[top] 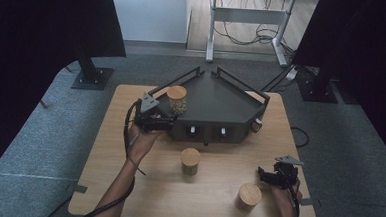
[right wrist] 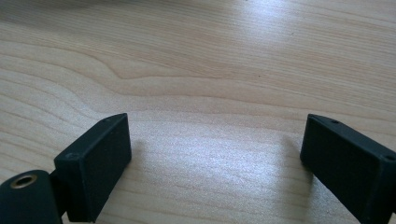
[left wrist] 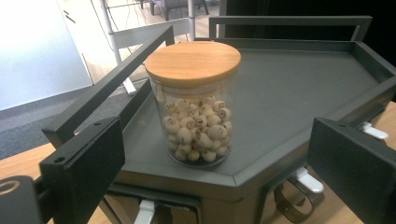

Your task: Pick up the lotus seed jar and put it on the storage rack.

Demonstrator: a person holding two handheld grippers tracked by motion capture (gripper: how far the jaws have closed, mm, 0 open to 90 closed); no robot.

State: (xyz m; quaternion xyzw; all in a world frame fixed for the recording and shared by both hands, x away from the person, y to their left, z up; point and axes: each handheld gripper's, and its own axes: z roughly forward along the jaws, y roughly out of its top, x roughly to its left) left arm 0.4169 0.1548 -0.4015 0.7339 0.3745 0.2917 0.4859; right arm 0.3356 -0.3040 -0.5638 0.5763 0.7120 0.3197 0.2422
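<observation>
A jar of pale round nuts (left wrist: 195,105) stands upright on the dark tray (left wrist: 299,88), near its left front corner. The left gripper (top: 153,117) sits just in front of that corner, jaws released and spread wide, clear of the glass. The right gripper (top: 277,175), well away from the tray, also gapes empty.

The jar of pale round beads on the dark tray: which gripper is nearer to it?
Left. The left gripper sits just at the tray's front-left edge, jaws open toward the jar, not touching it. The right gripper rests far off near the table's front-right corner.
</observation>
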